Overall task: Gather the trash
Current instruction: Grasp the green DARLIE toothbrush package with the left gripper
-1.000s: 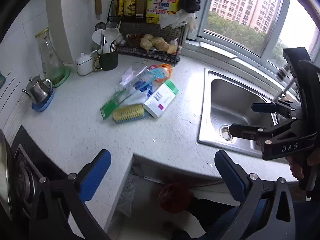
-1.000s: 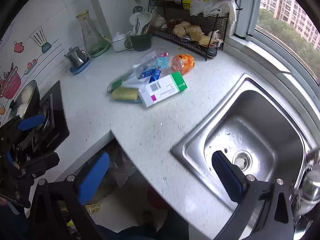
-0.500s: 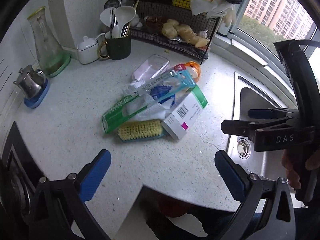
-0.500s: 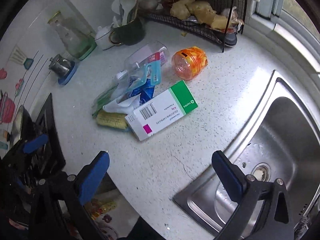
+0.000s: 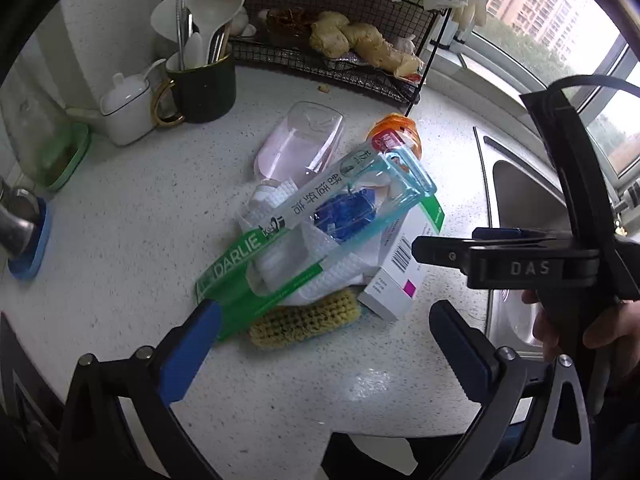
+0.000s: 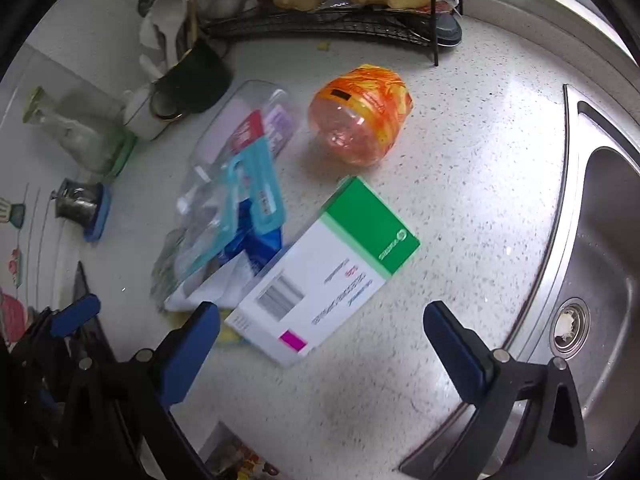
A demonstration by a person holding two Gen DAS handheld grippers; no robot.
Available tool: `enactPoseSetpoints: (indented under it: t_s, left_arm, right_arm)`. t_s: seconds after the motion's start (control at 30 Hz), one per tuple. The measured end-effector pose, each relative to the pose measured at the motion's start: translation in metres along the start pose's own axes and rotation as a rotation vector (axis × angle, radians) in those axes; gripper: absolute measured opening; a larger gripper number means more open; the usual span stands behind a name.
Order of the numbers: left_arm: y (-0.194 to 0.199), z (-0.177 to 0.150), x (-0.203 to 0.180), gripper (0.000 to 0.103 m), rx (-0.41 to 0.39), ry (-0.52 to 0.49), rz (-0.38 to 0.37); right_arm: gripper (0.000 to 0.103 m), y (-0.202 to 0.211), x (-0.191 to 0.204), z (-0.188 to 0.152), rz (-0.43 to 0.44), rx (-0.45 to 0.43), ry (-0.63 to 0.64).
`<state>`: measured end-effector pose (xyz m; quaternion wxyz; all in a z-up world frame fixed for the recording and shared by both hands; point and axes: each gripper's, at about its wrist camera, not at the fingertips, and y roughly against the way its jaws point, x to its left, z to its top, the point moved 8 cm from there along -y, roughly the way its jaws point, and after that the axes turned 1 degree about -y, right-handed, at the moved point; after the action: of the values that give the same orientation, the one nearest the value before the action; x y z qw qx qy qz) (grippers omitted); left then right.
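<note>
Left wrist view showed your left gripper (image 5: 324, 344) spread wide and holding nothing, low over the counter (image 5: 120, 240), with the trash heap at its twelve o'clock. In that heap the toothbrush pack (image 5: 304, 220) lay slanted on top of crumpled white paper (image 5: 320, 268), a yellow brush (image 5: 304, 320) poked out at the near edge, and the box (image 5: 400, 268) rested against the paper at three o'clock. A clear tray (image 5: 300, 144) and an orange bottle (image 5: 396, 136) lay beyond the heap, toward the wire rack (image 5: 332, 68). Your right gripper (image 5: 444, 244) came in from three o'clock, just beside the box; from there you could not tell its spread. Right wrist view showed its jaws wide and empty, the box (image 6: 328, 272) between the pads (image 6: 452, 340) at twelve o'clock, the bottle (image 6: 360, 116) farther on, the sink (image 6: 600, 260) at three o'clock.
</note>
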<state>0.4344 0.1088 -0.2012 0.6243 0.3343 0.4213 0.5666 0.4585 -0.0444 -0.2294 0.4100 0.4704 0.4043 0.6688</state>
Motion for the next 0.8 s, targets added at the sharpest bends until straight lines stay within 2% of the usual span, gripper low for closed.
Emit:
enactPoseSetpoints:
  t_s: [0.13, 0.23, 0.5, 0.7, 0.73, 0.8]
  left_arm:
    - [-0.009, 0.005, 0.008, 0.103, 0.013, -0.021, -0.005]
    - [-0.013, 0.007, 0.016, 0.103, 0.021, -0.020, -0.013]
    - [-0.021, 0.008, 0.023, 0.103, 0.031, -0.032, -0.017]
    - [-0.024, 0.007, 0.020, 0.103, 0.039, -0.081, -0.002]
    - [-0.025, 0.007, 0.021, 0.103, 0.040, -0.081, 0.001]
    - [-0.025, 0.007, 0.023, 0.103, 0.042, -0.077, 0.003]
  right_arm:
    - [0.102, -0.017, -0.009, 0.003, -0.022, 0.033, -0.055]
    - [0.097, -0.026, -0.012, 0.003, -0.040, 0.048, -0.069]
    - [0.097, -0.034, -0.001, 0.008, -0.039, 0.057, -0.078]
    - [0.097, -0.041, 0.006, 0.013, -0.046, 0.073, -0.080]
    - [0.094, -0.044, 0.008, 0.013, -0.056, 0.079, -0.075]
    - [0.081, -0.048, 0.010, 0.012, -0.061, 0.092, -0.069]
